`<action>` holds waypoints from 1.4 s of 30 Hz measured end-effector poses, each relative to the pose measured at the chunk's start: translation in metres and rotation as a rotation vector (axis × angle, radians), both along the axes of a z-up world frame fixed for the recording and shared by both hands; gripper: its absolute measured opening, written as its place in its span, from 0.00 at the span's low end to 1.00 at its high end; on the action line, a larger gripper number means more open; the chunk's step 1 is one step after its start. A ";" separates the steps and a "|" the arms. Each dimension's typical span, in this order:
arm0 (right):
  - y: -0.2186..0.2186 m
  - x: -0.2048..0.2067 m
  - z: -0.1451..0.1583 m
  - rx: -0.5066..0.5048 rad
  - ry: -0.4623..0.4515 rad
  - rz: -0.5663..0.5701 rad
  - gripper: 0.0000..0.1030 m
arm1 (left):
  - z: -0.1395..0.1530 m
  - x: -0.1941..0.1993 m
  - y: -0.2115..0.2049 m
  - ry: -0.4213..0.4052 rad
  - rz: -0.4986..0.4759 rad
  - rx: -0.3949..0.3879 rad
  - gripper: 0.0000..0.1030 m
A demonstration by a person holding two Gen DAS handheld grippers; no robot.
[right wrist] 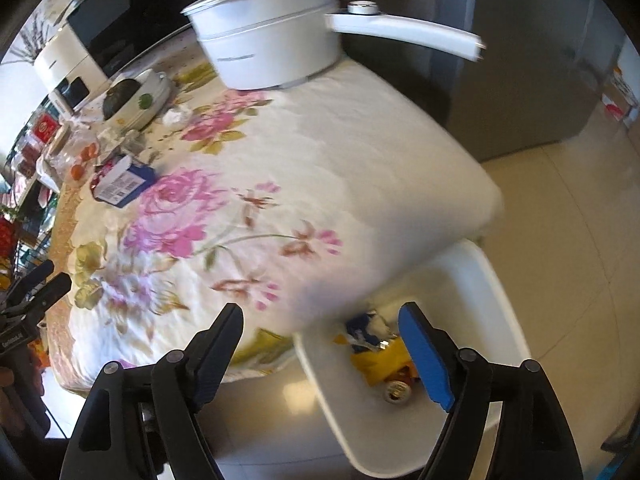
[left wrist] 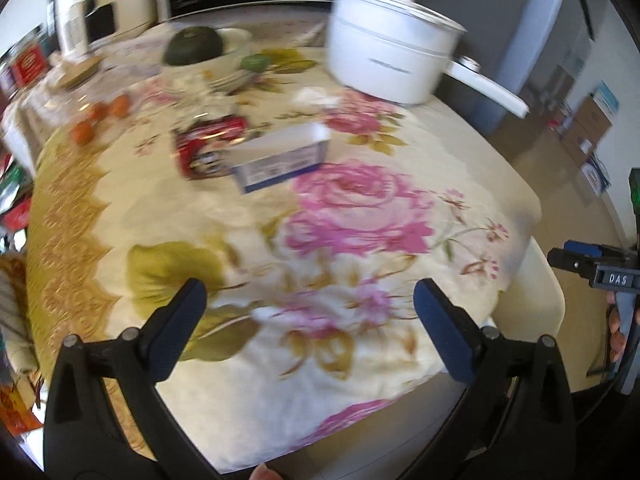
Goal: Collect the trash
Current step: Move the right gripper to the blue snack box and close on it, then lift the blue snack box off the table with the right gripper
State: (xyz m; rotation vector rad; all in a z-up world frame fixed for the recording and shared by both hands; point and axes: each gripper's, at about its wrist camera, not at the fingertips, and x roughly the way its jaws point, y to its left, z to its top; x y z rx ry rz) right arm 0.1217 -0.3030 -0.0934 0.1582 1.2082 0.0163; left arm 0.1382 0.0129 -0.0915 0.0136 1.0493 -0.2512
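Trash [right wrist: 382, 354] lies in the white bin [right wrist: 492, 292] beside the table [right wrist: 360, 152]; my left gripper [left wrist: 310, 306] and right gripper [right wrist: 320, 332] gape wide, empty.

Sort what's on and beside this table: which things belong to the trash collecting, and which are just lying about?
Job:
- white bin holding yellow wrapper
- blue-and-white carton
- red crushed packet
- crumpled tissue
- left tongs and right tongs, both open and empty

Lying about:
- white pot
- oranges
- bowl with dark green fruit
- floral tablecloth
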 end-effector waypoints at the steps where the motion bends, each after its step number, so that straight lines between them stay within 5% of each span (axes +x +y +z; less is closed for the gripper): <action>1: 0.009 0.006 -0.001 -0.006 0.009 0.009 0.80 | 0.000 0.001 0.007 0.007 0.020 0.001 1.00; 11: 0.114 0.084 0.011 0.049 0.010 0.135 0.80 | 0.015 0.003 0.077 0.037 0.204 -0.081 1.00; 19: 0.189 0.159 0.005 0.122 -0.001 0.074 0.80 | 0.024 0.013 0.107 0.019 0.272 -0.067 1.00; 25: 0.212 0.198 -0.017 0.082 0.017 0.028 0.80 | 0.023 0.019 0.130 0.028 0.319 -0.080 1.00; 36: 0.202 0.172 -0.053 -0.016 0.108 0.134 0.80 | 0.022 0.023 0.147 0.042 0.368 -0.121 1.00; 42: 0.189 0.168 -0.033 0.109 0.117 0.054 0.80 | 0.023 0.025 0.141 0.046 0.354 -0.141 1.00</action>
